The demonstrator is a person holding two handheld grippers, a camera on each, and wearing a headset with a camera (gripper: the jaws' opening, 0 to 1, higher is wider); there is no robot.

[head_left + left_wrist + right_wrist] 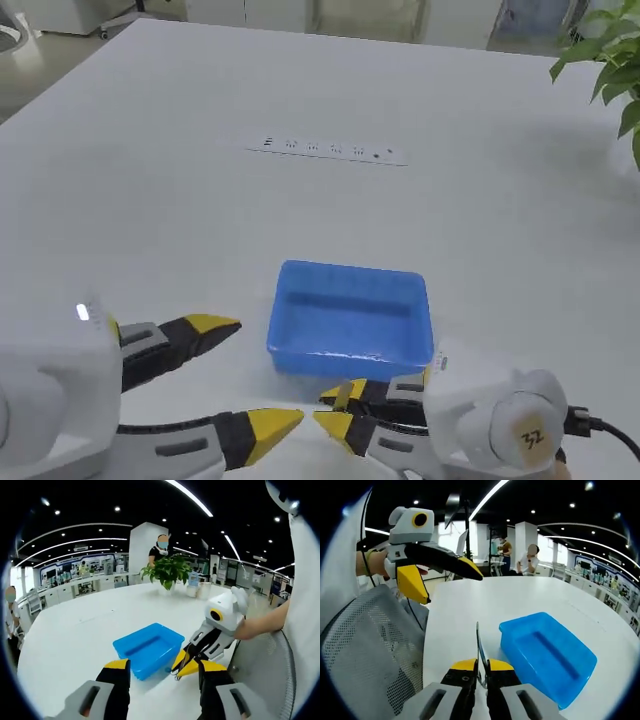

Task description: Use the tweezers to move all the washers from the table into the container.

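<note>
A blue rectangular container [350, 318] stands on the white table [180, 200], just beyond both grippers. My right gripper [335, 408] sits close in front of the container's near wall, shut on thin metal tweezers [478, 640] that point upward between its yellow tips [480, 667]. The container [547, 655] lies to the right of the tweezers in the right gripper view. My left gripper [255, 372] is at the near left with its jaws wide apart and nothing between them. In the left gripper view, the right gripper [179, 669] is beside the container [147, 647].
A recessed socket strip [325, 148] lies in the table beyond the container. A potted plant [605, 60] stands at the far right. A mesh chair [365, 645] is behind the near table edge. People stand in the background.
</note>
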